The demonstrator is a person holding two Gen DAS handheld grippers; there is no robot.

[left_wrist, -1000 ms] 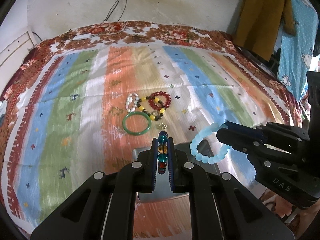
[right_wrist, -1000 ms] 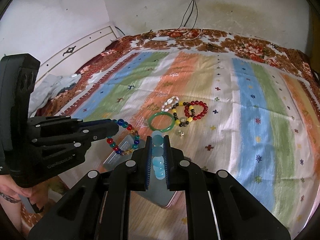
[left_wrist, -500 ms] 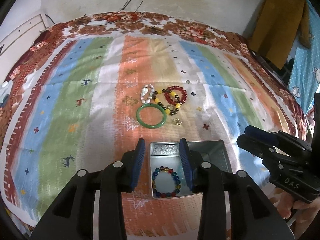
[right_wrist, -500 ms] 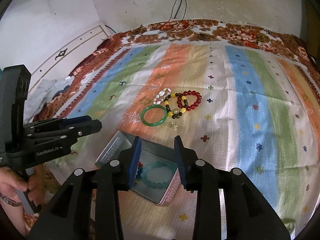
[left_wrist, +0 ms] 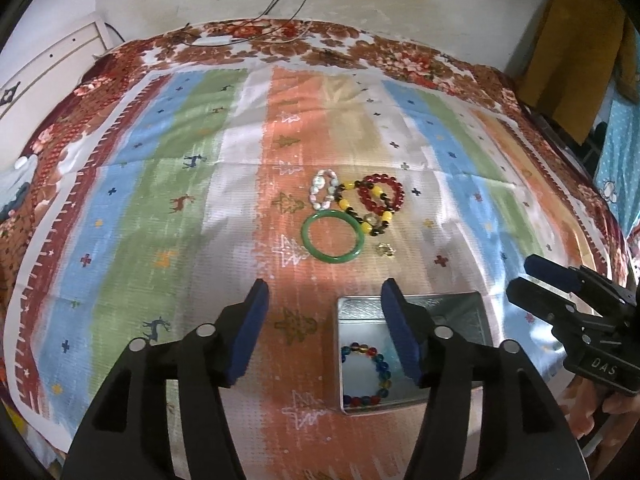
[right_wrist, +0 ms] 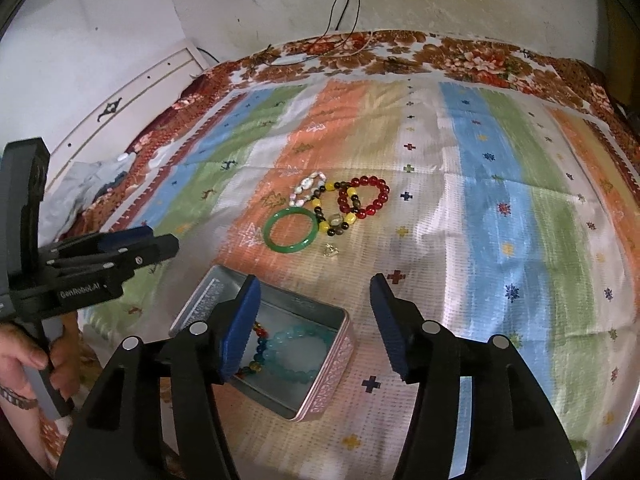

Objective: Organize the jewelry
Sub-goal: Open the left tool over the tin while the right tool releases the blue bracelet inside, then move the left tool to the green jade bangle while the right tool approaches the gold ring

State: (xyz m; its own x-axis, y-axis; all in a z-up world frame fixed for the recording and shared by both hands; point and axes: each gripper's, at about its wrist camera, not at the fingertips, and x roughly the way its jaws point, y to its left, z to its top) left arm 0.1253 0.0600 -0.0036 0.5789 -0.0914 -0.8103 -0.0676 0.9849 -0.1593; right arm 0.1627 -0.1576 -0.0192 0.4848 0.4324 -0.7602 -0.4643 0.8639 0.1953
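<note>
An open metal tin (left_wrist: 476, 308) (right_wrist: 200, 300) sits on the striped bedspread near the front edge. Inside lie a multicoloured bead bracelet (left_wrist: 362, 398) (right_wrist: 260, 344) and a pale blue bead bracelet (right_wrist: 298, 350). My left gripper (left_wrist: 324, 296) hovers just left of the tin, its jaws opening with nothing between them. Over the tin's right side my right gripper (right_wrist: 314, 292) is opening too, also with nothing between its jaws. Farther back lie a green bangle (left_wrist: 333, 236) (right_wrist: 291, 235), a red bead bracelet (left_wrist: 382, 196) (right_wrist: 364, 196), a yellow-and-black bracelet (left_wrist: 362, 210), a white bracelet (left_wrist: 322, 192) and a small ring (left_wrist: 386, 250).
The bedspread (left_wrist: 160, 200) covers a bed against a stained wall with a hanging cable (right_wrist: 344, 8). A white headboard (right_wrist: 132, 96) stands at the left, and a brown garment (left_wrist: 568, 60) hangs at the right. A hand (right_wrist: 24, 364) grips the left tool's handle.
Both grippers let go of their bracelets, which now lie in the tin. The jaws of both have spread wide, and both views have shifted so the tin sits lower and nearer.
</note>
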